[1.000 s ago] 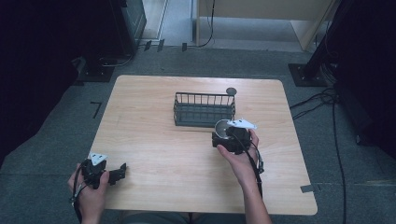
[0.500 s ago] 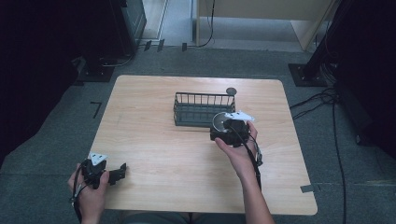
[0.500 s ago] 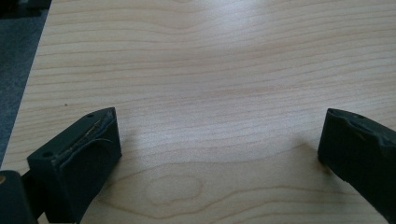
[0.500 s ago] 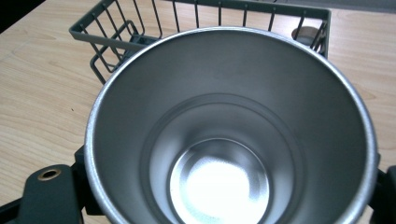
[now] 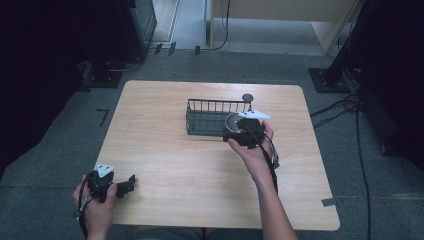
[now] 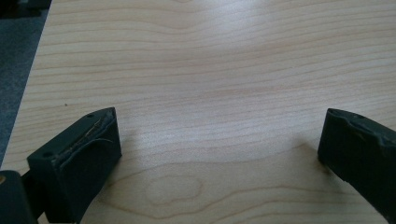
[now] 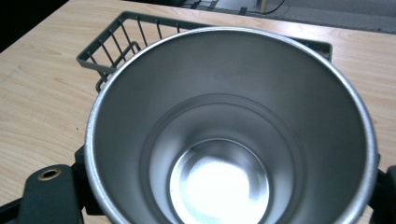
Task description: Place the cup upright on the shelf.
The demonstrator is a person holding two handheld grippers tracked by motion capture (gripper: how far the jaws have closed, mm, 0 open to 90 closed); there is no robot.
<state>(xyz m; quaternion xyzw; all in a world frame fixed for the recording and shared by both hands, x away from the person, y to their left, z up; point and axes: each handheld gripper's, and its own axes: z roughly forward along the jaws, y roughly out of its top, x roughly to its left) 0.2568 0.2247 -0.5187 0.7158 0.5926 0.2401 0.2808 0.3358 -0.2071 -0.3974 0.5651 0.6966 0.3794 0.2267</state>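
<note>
Your right gripper (image 5: 239, 131) holds a metal cup (image 7: 231, 130), jaws clamped on its outer wall from both sides. In the right gripper view the cup's mouth faces the camera, so you look straight down its inside to the shiny bottom; its long axis runs along the gripper's own line. From the high view the cup (image 5: 232, 121) sits at the near right corner of the wire basket (image 5: 200, 120), over or just at the basket's rim; cannot tell if it touches the wire. Cup looks tilted, mouth toward you rather than straight up.

The basket is dark wire, rectangular, long axis running left-right across the counter (image 5: 165, 150), placed right of centre toward the far side. A small dark round thing (image 5: 247, 97) stands just behind the basket's far right corner; too small to tell what.

Your left gripper (image 5: 126, 185) is at the near left corner of the counter, well apart from the basket. In the left gripper view its jaws are spread wide with bare wood between them, nothing pinched, sitting low at the counter (image 6: 210, 70).
</note>
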